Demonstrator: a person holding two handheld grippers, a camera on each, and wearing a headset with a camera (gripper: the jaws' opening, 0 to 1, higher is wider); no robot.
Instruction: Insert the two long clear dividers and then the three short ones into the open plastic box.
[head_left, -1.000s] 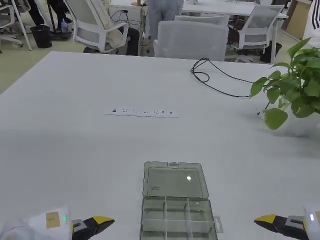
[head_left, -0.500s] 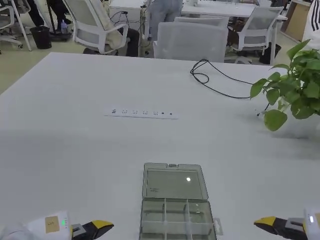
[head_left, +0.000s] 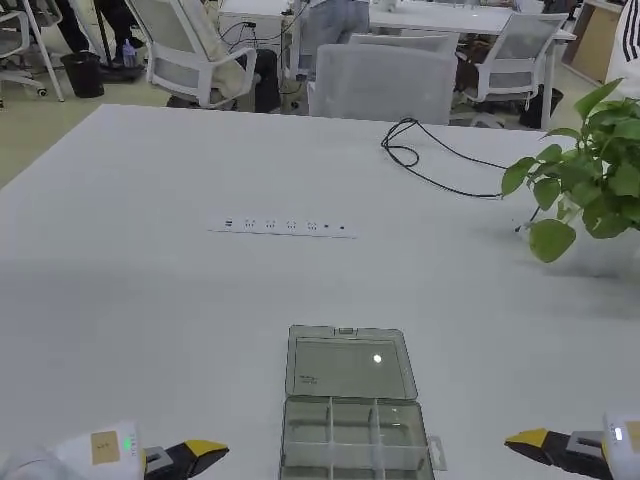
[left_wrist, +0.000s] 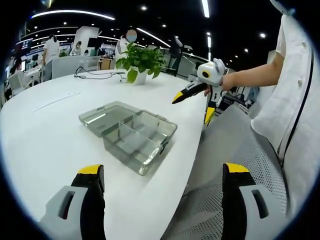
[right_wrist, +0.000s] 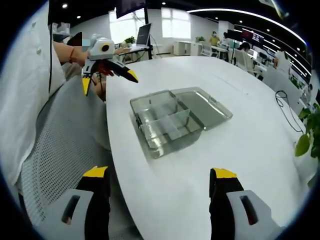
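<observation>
The clear plastic box (head_left: 350, 435) lies near the table's front edge, its lid (head_left: 350, 366) folded flat away from me. Clear dividers (head_left: 352, 432) stand inside the tray and split it into compartments. My left gripper (head_left: 208, 453) hovers left of the box, apart from it. In its own view the left gripper (left_wrist: 162, 169) is open and holds nothing, with the box (left_wrist: 131, 133) ahead. My right gripper (head_left: 527, 439) sits right of the box. In its own view the right gripper (right_wrist: 159, 173) is open and holds nothing, facing the box (right_wrist: 170, 120).
A white power strip (head_left: 285, 226) lies mid-table. A black cable (head_left: 430, 160) loops at the back right, beside a potted plant (head_left: 585, 180). Office chairs (head_left: 385, 75) stand beyond the far edge. My body and a mesh chair seat (right_wrist: 65, 145) are close to the near edge.
</observation>
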